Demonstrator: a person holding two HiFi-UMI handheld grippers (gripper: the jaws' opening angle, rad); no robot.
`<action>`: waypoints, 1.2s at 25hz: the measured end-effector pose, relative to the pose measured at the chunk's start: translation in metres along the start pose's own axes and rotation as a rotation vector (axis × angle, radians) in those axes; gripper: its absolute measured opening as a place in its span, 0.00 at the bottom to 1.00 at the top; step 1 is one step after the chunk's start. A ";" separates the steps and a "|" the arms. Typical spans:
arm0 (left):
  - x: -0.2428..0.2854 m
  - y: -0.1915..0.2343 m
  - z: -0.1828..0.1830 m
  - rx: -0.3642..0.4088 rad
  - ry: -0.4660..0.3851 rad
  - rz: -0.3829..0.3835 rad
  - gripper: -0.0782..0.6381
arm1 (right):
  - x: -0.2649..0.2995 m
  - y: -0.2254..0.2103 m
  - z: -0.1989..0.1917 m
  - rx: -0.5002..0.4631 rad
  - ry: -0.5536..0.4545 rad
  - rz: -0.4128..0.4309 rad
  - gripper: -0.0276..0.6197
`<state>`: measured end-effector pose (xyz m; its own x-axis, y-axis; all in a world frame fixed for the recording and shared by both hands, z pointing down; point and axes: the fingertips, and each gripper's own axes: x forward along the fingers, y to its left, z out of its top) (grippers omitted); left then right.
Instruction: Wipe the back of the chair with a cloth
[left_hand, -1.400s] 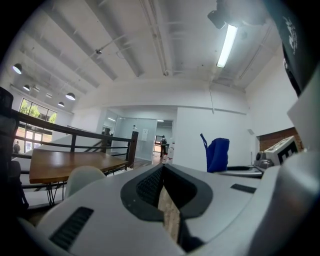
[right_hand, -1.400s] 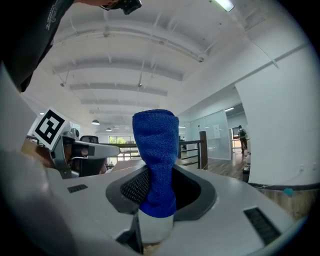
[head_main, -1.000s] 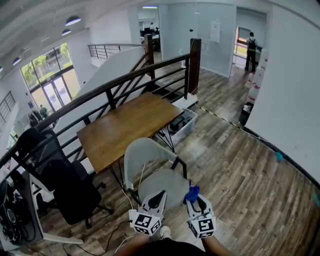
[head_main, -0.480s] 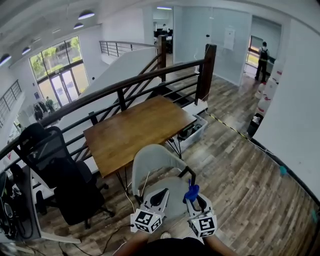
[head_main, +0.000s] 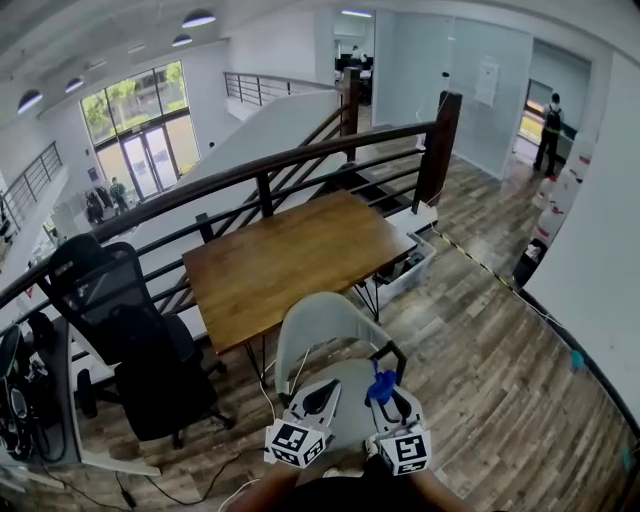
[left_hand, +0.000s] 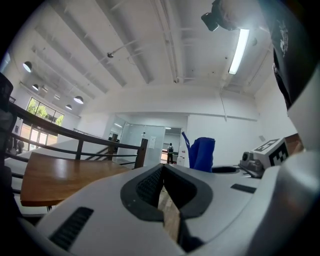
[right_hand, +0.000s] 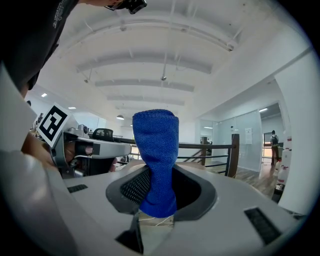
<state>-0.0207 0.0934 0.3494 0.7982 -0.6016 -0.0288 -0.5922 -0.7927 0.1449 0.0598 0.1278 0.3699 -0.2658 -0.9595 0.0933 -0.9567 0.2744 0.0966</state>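
— Jaws of the right gripper (right_hand: 159, 175) pinch a blue cloth (right_hand: 156, 140) above the seat of the grey chair (head_main: 322, 318), short of its backrest; the left gripper (left_hand: 163, 170) is closed on nothing.
— How will the cloth handle?
— Soft, light and floppy, I'd judge; a bunched grip suits wiping.
— Containers?
— Clear bin (head_main: 408, 272) beyond the chair, under the wooden surface (head_main: 290, 260); its dark contents are unidentifiable.
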 end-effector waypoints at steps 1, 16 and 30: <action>0.002 0.004 -0.001 0.000 0.003 0.011 0.11 | 0.004 -0.002 0.000 -0.007 0.000 0.007 0.23; 0.077 0.050 0.000 0.040 0.041 0.160 0.11 | 0.094 -0.071 0.002 0.018 0.005 0.146 0.23; 0.138 0.075 -0.026 -0.034 0.084 0.321 0.11 | 0.175 -0.114 -0.023 0.089 -0.022 0.323 0.23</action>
<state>0.0481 -0.0464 0.3815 0.5785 -0.8090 0.1048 -0.8122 -0.5592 0.1663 0.1253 -0.0699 0.3982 -0.5586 -0.8252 0.0837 -0.8289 0.5590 -0.0215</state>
